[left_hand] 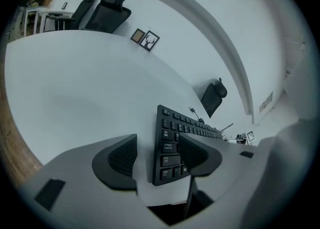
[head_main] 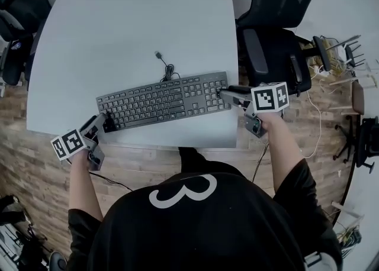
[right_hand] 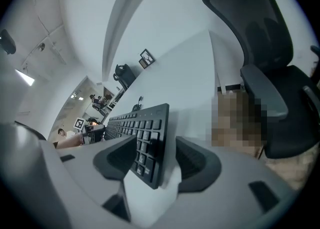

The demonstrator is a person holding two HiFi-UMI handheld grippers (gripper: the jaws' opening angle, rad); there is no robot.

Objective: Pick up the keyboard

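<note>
A black full-size keyboard (head_main: 163, 101) lies flat on the pale grey table (head_main: 136, 21), close to its near edge. Its cable (head_main: 167, 70) coils behind it. My left gripper (head_main: 105, 123) is at the keyboard's left end and my right gripper (head_main: 226, 94) at its right end. In the left gripper view the left gripper (left_hand: 159, 155) is open, with the end of the keyboard (left_hand: 170, 138) between its jaws and a gap beside one pad. In the right gripper view the right gripper (right_hand: 156, 158) is likewise open around the other end of the keyboard (right_hand: 145, 128).
A black office chair (head_main: 275, 33) stands close to the table's right side. More chairs (head_main: 18, 15) stand at the left. A wire rack and cables (head_main: 337, 51) sit on the wooden floor at the right. Two small picture frames (left_hand: 145, 38) stand at the table's far edge.
</note>
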